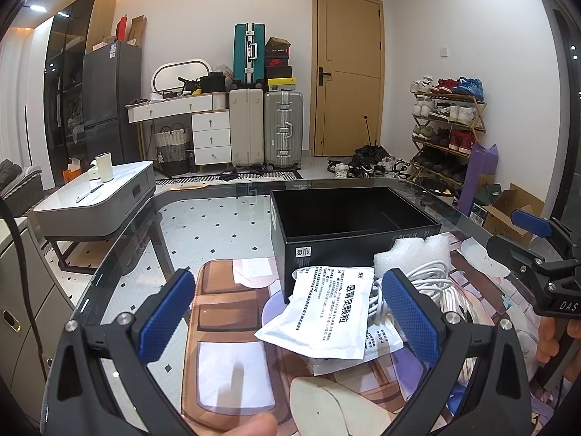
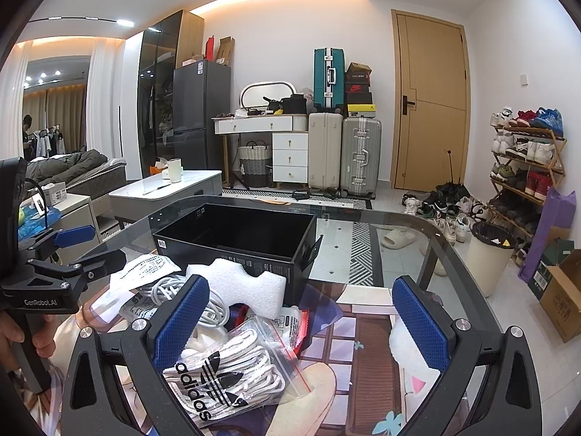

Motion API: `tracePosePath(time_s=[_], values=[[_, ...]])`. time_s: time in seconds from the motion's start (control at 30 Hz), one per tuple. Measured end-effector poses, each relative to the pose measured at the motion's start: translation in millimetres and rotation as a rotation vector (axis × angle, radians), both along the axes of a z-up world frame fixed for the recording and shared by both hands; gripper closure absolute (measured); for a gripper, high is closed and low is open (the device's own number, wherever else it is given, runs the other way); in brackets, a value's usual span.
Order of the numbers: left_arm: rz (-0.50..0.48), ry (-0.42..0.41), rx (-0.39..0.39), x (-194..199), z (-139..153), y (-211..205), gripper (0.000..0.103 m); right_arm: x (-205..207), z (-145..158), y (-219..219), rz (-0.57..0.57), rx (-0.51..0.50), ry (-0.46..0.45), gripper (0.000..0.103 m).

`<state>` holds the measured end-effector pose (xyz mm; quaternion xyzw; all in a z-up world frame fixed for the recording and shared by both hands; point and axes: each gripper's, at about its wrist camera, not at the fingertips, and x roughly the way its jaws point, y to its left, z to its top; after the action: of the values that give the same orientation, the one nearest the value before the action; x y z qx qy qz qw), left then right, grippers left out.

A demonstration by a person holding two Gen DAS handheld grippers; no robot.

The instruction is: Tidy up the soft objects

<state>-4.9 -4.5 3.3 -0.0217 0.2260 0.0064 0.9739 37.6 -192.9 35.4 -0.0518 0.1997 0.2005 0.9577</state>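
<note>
Now both grippers hover, jaws spread, nothing held.
Next, I'd judge: left gripper (image 1: 288,310) pinches white printed sachet (image 1: 326,312); right gripper (image 2: 303,321) takes clear zip bag of white laces (image 2: 232,370); both into open black cardboard box (image 2: 236,239) at bench's far edge.

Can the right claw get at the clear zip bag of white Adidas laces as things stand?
Probably yes: the right claw is open, and the clear zip bag of white laces lies on top of the pile just below it, uncovered.

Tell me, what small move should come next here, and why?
Probably lower the open left tool onto the white printed sachet and close: it lies topmost between the fingers, while the black box behind looks empty.
</note>
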Motion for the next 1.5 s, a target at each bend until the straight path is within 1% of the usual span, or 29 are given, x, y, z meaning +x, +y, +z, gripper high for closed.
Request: tracePosePath(time_s=[1.5], values=[[0.0,-0.001,0.0,-0.2,-0.3,0.2,0.0,-0.6,0.2,4.0,0.002,-0.003,0.0,0.0]])
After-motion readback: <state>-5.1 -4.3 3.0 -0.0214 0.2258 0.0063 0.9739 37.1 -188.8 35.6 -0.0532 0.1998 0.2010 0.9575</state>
